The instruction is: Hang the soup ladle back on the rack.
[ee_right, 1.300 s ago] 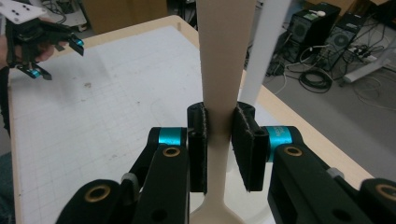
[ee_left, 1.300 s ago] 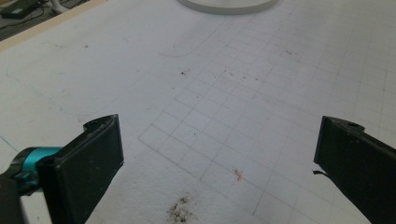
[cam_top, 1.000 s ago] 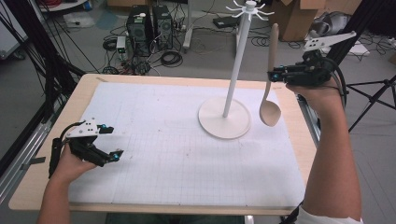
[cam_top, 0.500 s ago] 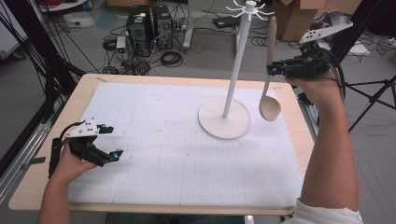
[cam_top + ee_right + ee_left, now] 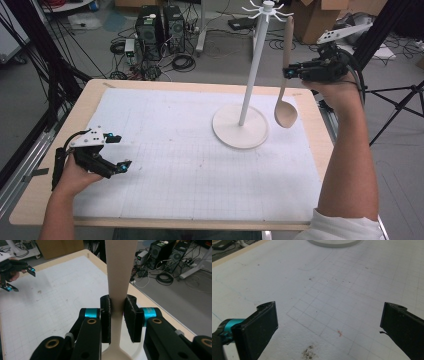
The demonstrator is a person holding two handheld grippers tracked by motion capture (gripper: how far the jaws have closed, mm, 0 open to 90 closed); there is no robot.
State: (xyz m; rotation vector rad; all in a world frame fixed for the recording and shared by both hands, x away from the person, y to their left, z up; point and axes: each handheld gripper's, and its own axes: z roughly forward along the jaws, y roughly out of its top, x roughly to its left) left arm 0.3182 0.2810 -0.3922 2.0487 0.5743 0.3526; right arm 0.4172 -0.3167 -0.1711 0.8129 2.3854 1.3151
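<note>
High view puts the right gripper (image 5: 295,71) raised at the far right edge of the table (image 5: 50,150), its jaws clamped across the handle of a wooden spoon (image 5: 286,107). The spoon hangs upright, bowl down and clear of the table, handle end rising toward the hooks at the top of a white stand (image 5: 256,60). Holding it near mid-handle leaves the upper end free, which looks like a choice made so that end can be brought to a hook; whether the handle has a hole for hanging cannot be told from these pictures. The spoon sits just beside the stand's pole and above the rim of its round base, not touching either.

Right gripper view confirms the grip: both black pads press flat against the two narrow sides of the handle (image 5: 119,277), so the spoon cannot swing sideways. Its bowl starts to widen just below the jaws.

The left gripper (image 5: 114,152) rests low on the white gridded sheet (image 5: 165,150) at the near left, well apart from the stand, with its jaws wide apart and nothing between them, as the left gripper view shows. It seems parked out of the way, since the stand's broad base probably needs no steadying.

The risk I would expect is the handle tip knocking the thin hooks.
</note>
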